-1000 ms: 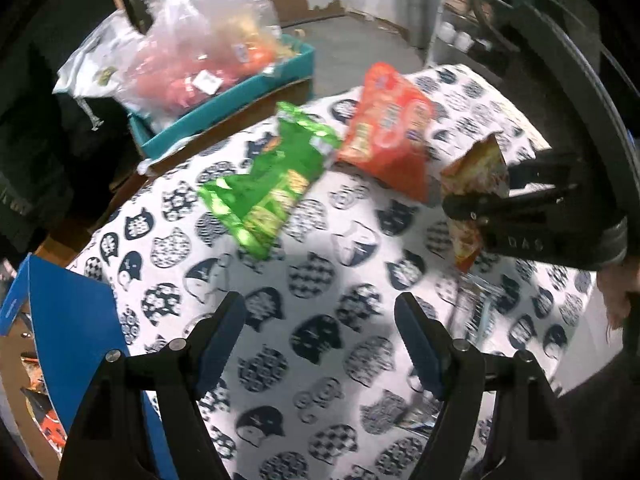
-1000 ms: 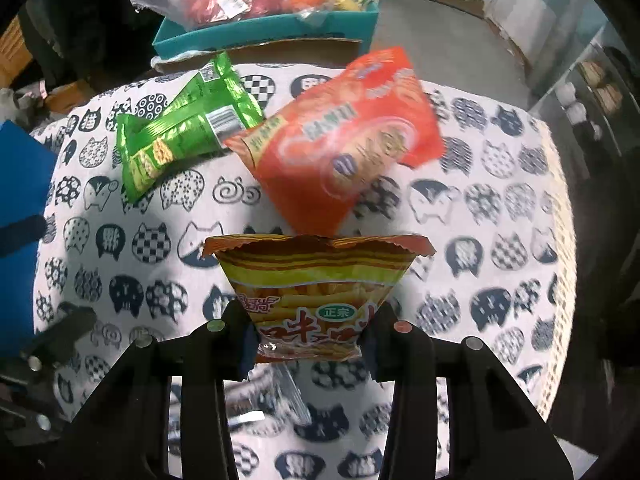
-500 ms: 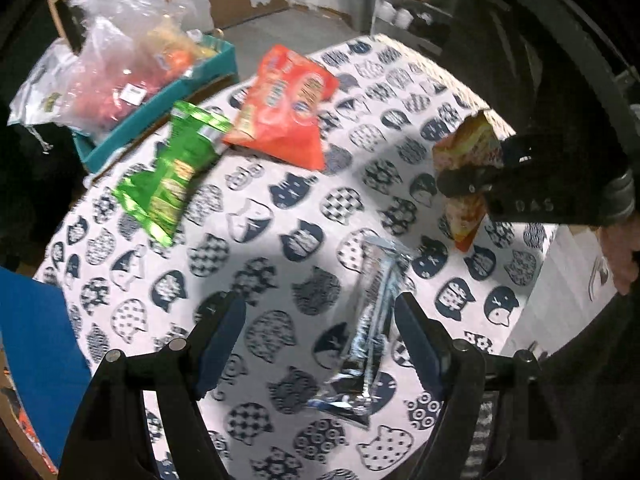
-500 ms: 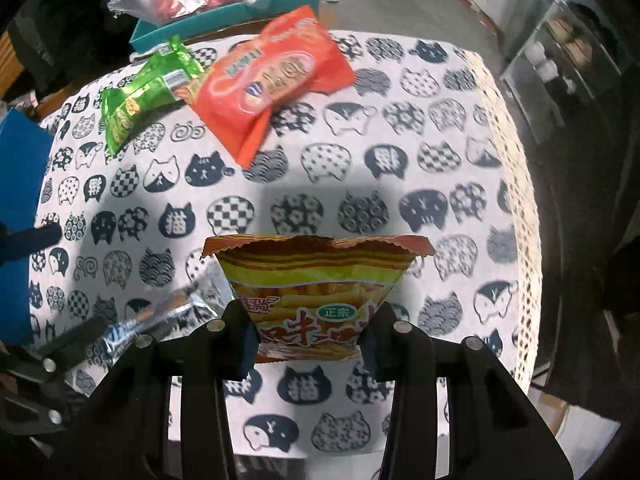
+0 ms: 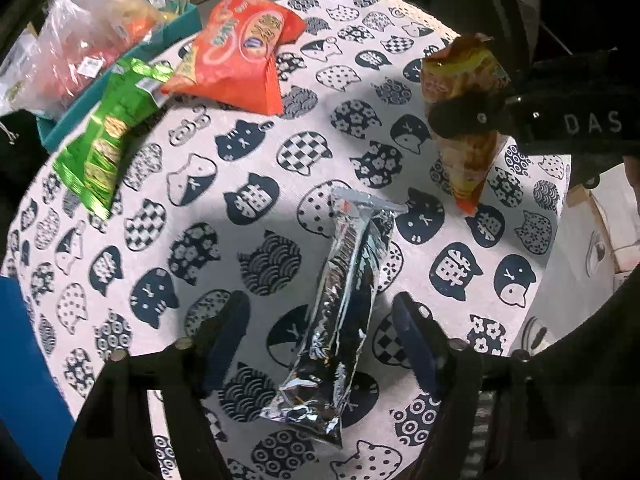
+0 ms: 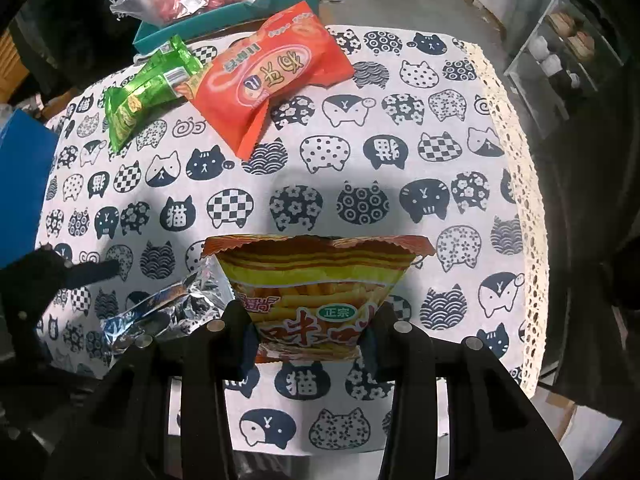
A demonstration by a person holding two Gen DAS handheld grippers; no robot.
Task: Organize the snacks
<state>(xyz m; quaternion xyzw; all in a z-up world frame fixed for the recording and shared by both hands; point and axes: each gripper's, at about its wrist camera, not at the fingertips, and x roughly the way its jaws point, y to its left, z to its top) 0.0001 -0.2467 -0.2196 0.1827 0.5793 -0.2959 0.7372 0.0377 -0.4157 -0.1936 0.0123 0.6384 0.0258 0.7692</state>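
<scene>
My right gripper (image 6: 308, 332) is shut on a yellow-orange chip bag (image 6: 316, 280) and holds it above the cat-print tablecloth (image 6: 440, 128); the bag (image 5: 466, 120) and right gripper (image 5: 472, 118) also show at the right of the left wrist view. My left gripper (image 5: 320, 332) is open, its fingers on either side of a silver foil snack pack (image 5: 344, 304) lying on the cloth; that pack (image 6: 160, 312) shows in the right wrist view too. A red snack bag (image 5: 244, 52) and a green snack bag (image 5: 108, 136) lie at the far side.
A teal box (image 6: 224, 20) with plastic-wrapped goods stands beyond the table's far edge. A blue box (image 5: 24, 368) is at the left edge. The cloth's lace edge (image 6: 520, 184) marks the right side, with shelving (image 6: 564, 52) past it.
My left gripper has pulled back towards the near edge until the silver pack lies between its fingers. My right gripper has drawn back and up with the chip bag still held.
</scene>
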